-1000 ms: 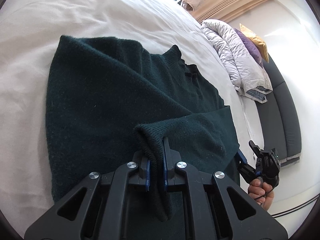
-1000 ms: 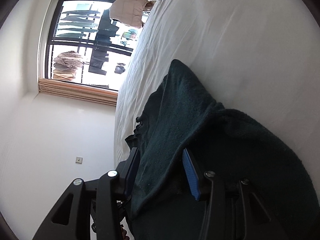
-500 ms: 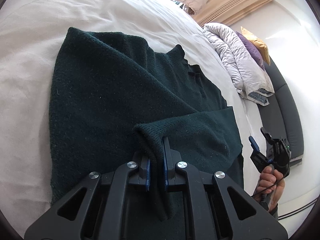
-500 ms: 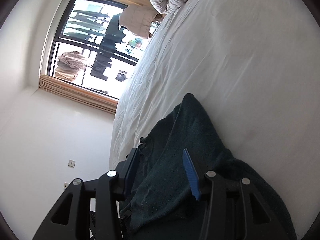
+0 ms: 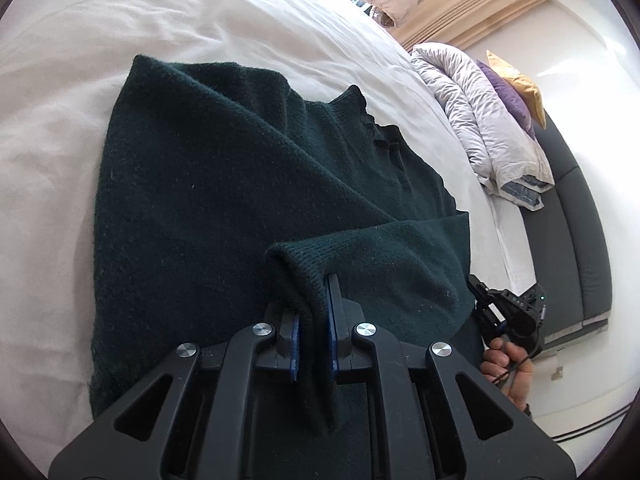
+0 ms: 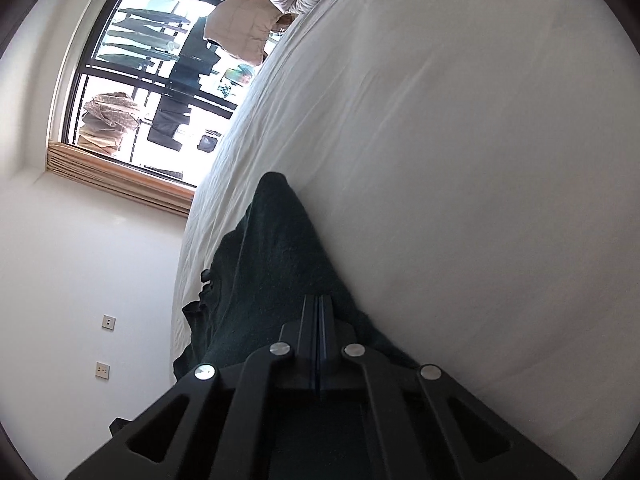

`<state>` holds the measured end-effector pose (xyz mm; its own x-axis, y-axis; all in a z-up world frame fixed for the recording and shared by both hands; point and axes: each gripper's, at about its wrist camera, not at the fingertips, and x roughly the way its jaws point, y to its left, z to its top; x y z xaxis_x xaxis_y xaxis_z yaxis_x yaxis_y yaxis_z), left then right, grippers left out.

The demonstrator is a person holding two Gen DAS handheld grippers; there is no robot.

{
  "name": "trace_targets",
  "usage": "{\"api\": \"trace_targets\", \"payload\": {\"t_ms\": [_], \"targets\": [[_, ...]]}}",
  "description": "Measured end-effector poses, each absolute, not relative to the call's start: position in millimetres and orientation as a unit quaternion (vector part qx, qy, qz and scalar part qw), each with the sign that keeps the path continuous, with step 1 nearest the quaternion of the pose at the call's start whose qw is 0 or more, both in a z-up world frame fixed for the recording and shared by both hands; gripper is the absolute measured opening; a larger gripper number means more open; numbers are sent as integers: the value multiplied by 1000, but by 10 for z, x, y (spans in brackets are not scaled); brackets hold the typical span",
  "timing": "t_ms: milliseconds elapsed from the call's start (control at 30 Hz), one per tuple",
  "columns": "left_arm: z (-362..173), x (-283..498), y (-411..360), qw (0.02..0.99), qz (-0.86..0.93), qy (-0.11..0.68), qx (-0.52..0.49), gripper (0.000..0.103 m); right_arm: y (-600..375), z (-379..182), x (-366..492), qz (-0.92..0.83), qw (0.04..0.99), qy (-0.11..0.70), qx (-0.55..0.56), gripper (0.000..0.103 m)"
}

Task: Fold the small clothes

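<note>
I have the dark green sweater [image 5: 224, 208] spread across the white bed [image 5: 200, 20], filling the middle of the left wrist view, its collar toward the upper right of that frame and a folded-over sleeve lying across the lower centre. My left gripper [image 5: 313, 332] is clamped on the ribbed cuff of that sleeve, knit bunched between the blue pads. My right gripper [image 6: 319, 320] has just been closing, and in its own view the jaws now stand pressed together with no cloth showing between them; the sweater lies just under and beyond the tips, so I judge it empty, perhaps having missed the hem. To do this fold well I would keep the cuff taut but not stretched, reopen the right jaws and take a real bite of the near edge before lifting, so both corners travel together. Room is generous toward the upper left of the left view, all bare sheet. At the right of that frame the bed edge drops to a dark sofa [image 5: 580, 240], with a bundled duvet [image 5: 492, 120] near the collar, so I would carry the fold away from that side
</note>
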<state>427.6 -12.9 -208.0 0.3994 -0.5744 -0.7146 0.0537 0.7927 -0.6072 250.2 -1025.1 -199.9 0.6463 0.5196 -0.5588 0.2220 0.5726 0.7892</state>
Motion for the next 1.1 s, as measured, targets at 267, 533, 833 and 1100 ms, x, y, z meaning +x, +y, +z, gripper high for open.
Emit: {"api": "trace_targets", "payload": {"t_ms": [267,533,833,1100], "targets": [[-1928,4186,46,809,-172,512,-232,12,-10498,-1751,2272,40,815,388,429,18],[-1708,4172,-57,836,-128,511,-155,12,-9739,-1126,2358,183,828,377,372,30],[-1707,3977,23,829,-109,543,-73,12,-9792,-1947,2376,138,791,436,407,0],[-1449,3922,32,862,-117,475,-135,12,-10021,-1895,2372,91,824,420,370,0]]}}
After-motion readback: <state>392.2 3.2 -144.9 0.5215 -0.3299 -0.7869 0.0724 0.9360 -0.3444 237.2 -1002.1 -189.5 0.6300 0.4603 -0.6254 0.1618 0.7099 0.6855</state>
